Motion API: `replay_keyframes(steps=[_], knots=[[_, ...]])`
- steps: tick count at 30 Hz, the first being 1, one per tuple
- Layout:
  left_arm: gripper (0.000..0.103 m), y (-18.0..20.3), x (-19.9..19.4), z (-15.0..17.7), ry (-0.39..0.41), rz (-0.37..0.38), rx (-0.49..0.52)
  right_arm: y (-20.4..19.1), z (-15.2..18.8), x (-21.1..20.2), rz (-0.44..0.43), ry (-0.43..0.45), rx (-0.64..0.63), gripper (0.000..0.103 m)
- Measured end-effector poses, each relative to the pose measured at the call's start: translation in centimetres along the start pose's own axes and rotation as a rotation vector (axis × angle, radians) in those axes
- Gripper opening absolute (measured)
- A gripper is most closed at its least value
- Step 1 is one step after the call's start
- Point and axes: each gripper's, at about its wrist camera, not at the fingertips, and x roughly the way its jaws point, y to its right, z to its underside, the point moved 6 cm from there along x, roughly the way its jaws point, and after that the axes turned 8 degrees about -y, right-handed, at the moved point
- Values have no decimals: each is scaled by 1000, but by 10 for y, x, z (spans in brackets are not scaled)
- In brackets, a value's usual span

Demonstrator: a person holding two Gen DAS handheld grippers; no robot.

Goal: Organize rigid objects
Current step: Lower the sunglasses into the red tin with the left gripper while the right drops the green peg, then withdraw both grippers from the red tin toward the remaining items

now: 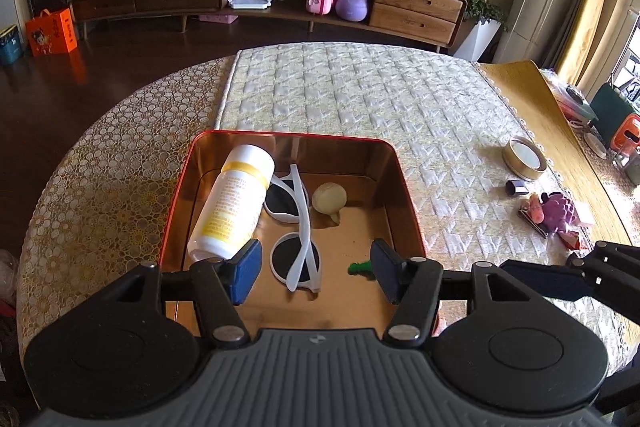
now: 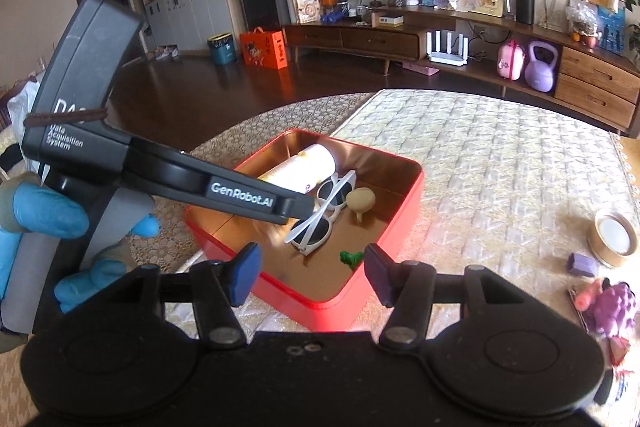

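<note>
The left gripper [image 1: 316, 269] hangs above the near end of the red tin [image 1: 408, 195], its blue-padded jaws standing apart with nothing between the pads. Directly beyond them, on the tin's coppery floor, lie the white sunglasses [image 1: 298, 227], folded, with dark lenses. To their left the white bottle [image 1: 234, 203] with a yellow band lies on its side, its base toward the near left corner. Just right of the sunglasses' far lens sits a small beige mushroom-shaped piece [image 1: 330, 199], and a little green figure [image 1: 360, 269] lies near the right jaw (too small to make out further).

The right gripper [image 2: 310, 273] is likewise open and holds nothing, hovering over the near edge of the same tin [image 2: 400, 227], with the green figure [image 2: 350, 259] just inside its right finger. From this side the other tool's black body crosses the left of the view, gripped by a blue-gloved hand [image 2: 44, 215].

Well right of the tin, on the quilted cloth [image 1: 360, 95] covering the table, rest a round wooden-rimmed dish [image 1: 524, 157], a small dark block [image 1: 516, 187] near it, and a purple grape-like toy [image 1: 558, 213] on a cluttered little heap.
</note>
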Motion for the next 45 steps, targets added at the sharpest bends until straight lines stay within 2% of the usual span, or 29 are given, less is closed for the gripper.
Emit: replay_keyframes(steps=[3, 7, 15, 19, 21, 23, 25, 30, 39, 45], knots=[[60, 7, -7, 5, 8, -1, 8, 4, 5, -11, 9, 14, 20, 64], [67, 17, -16, 11, 23, 9, 8, 9, 11, -26, 12, 30, 44, 69], [67, 45, -28, 22, 36, 40, 31, 18, 25, -55, 22, 82, 77, 80], [78, 62, -32, 27, 44, 66, 43, 24, 33, -68, 59, 115, 83, 83], [78, 72, -34, 29, 48, 76, 48, 29, 37, -74, 66, 123, 95, 85], [79, 81, -34, 31, 46, 90, 48, 36, 42, -80, 76, 131, 119, 88], [79, 89, -35, 33, 48, 91, 51, 45, 48, -86, 91, 141, 154, 96], [82, 109, -35, 34, 59, 98, 55, 68, 63, -99, 115, 158, 225, 102], [82, 140, -23, 34, 64, 92, 63, 114, 96, -114, 187, 173, 314, 103], [82, 169, -7, 28, 54, 112, 95, 135, 110, -119, 229, 178, 324, 103]])
